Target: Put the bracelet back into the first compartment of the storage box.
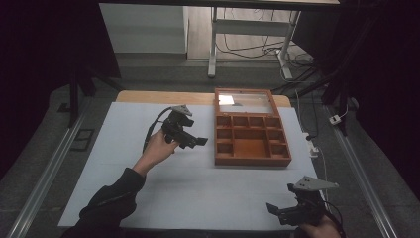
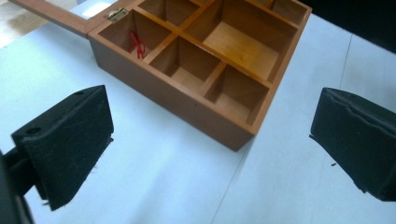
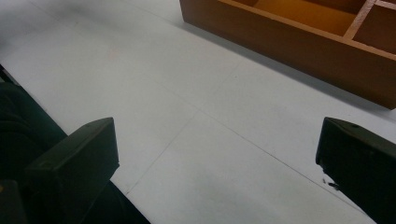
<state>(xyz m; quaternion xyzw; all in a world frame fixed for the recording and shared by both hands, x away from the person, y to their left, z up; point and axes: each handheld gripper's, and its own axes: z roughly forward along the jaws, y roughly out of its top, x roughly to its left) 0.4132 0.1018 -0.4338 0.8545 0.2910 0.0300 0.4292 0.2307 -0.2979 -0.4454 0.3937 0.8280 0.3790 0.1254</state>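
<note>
A brown wooden box (image 1: 251, 159) with several open compartments lies on the white table cover, its glass lid (image 1: 245, 100) folded back behind it. The left gripper (image 1: 195, 142) is held just left of the box, jaws wide open and nothing between them. In the left gripper view the box (image 2: 187, 105) fills the top, and a small red thread (image 2: 137, 43) lies in one corner compartment. The right gripper (image 1: 277, 212) hovers near the table's front right edge, open and empty. The right gripper view shows the box's front wall (image 3: 299, 51) ahead.
The white cover (image 1: 198, 183) spans the table between the two hands. A white cable and plug (image 1: 311, 144) run along the right edge beside the box. A dark sleeve (image 1: 111, 198) comes in at the lower left. Table legs and cables stand on the floor behind.
</note>
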